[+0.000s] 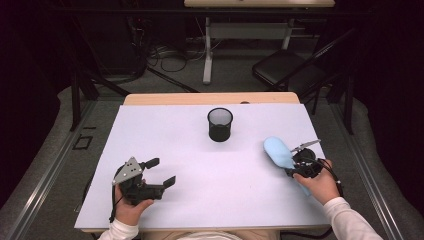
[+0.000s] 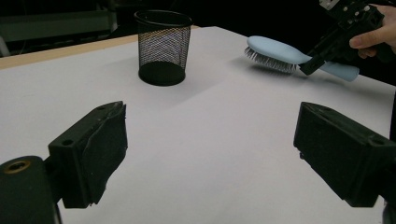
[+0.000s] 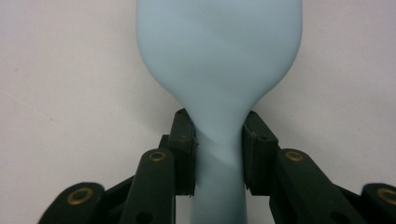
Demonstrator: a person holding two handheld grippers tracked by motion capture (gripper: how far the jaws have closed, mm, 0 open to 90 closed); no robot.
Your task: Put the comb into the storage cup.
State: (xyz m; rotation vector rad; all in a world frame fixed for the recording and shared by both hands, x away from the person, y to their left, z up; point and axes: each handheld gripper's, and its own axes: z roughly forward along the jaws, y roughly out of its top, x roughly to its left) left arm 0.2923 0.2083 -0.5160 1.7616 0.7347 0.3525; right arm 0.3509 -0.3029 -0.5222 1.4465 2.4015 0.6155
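Note:
A light blue hairbrush [image 1: 278, 151] is at the right of the white table, bristles down, held just above the surface. My right gripper [image 1: 295, 167] is shut on its handle; in the right gripper view both pads [image 3: 186, 149] press the narrow neck of the hairbrush [image 3: 219, 70]. The left gripper view shows the hairbrush [image 2: 280, 52] and the right gripper [image 2: 322, 53] far off at the upper right. A black mesh cup [image 1: 220, 124] stands upright at the table's middle back. My left gripper [image 1: 160, 172] rests at the front left, its jaws wide apart with nothing between them.
The white table top [image 1: 190, 165] lies on a wooden desk whose far edge [image 1: 210, 98] shows behind it. Beyond are a folding chair [image 1: 287, 67], another desk's leg and cables on the floor. The mesh cup [image 2: 162, 46] stands ahead of the left gripper.

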